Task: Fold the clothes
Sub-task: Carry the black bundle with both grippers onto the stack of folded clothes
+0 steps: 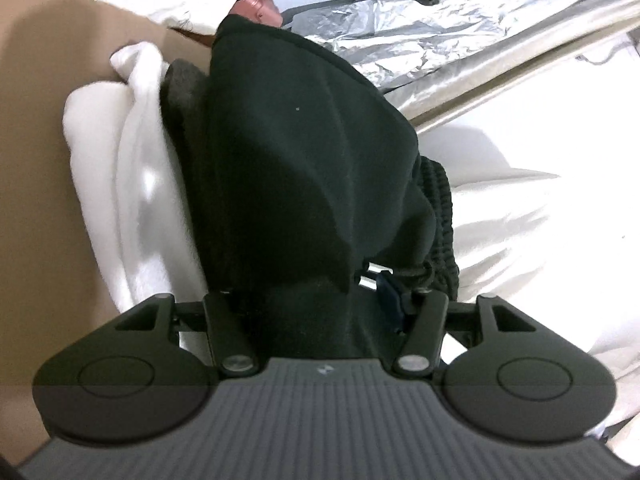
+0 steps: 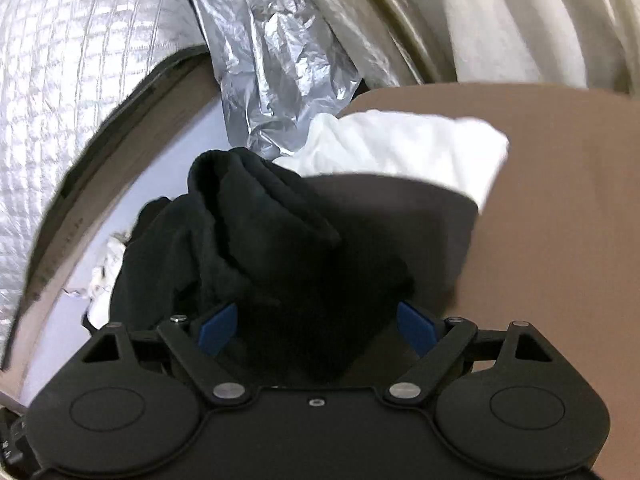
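Note:
A black fleece garment (image 1: 296, 168) fills the middle of the left wrist view and drapes over my left gripper (image 1: 316, 300), which is shut on it; the fingers are buried in the cloth. The same black garment (image 2: 256, 248) hangs bunched in the right wrist view. My right gripper (image 2: 316, 320) is shut on a thick wad of it, blue pads (image 2: 218, 326) showing on both sides. A folded white garment (image 1: 120, 184) lies under the black one on the brown table (image 1: 36, 160); it also shows in the right wrist view (image 2: 400, 148). A dark grey garment (image 1: 184, 92) lies between them.
Crinkled silver foil sheeting (image 1: 420, 36) lies beyond the table, also in the right wrist view (image 2: 276, 60). A quilted silver cover (image 2: 72, 80) is at left. Cream cloth (image 2: 520, 12) is at the far right. A person's hand (image 1: 260, 6) shows past the black garment.

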The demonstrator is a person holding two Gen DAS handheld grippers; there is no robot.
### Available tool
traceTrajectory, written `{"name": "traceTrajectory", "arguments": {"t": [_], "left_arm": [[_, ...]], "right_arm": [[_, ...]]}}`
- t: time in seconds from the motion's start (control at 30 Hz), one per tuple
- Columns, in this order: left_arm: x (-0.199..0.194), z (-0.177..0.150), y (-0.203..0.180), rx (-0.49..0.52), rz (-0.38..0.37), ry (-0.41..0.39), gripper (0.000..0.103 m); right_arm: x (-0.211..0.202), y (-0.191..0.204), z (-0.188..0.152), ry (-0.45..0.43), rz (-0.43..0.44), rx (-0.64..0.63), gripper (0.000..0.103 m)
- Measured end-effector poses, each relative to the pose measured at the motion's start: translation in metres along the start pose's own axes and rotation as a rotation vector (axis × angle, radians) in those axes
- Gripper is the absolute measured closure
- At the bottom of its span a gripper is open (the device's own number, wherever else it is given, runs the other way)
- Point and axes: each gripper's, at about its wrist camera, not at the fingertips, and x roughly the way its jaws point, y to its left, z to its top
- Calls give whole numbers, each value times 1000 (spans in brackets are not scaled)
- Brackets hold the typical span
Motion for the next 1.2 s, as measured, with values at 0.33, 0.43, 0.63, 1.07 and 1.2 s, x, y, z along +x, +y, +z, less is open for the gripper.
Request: {"name": "traceTrajectory", "arguments": {"t": [0.33, 0.43, 0.63, 1.07, 1.2], "left_arm": [[4, 3, 23, -113, -40, -10, 49], [12, 2, 39, -222, -140, -18, 51], [8, -2, 2, -86, -169, -48, 78], [5, -34, -86, 393, 133, -125, 54], [0, -37, -92, 382, 119, -162, 54]], "right_arm": [[50, -3, -21, -46, 89, 140, 0], [53, 9, -18, -119, 56, 66, 16], [30, 91, 21, -240, -7, -366, 49], [22, -9, 62, -22, -32, 130, 21], [-12, 18, 61, -192, -13, -54, 23]]}}
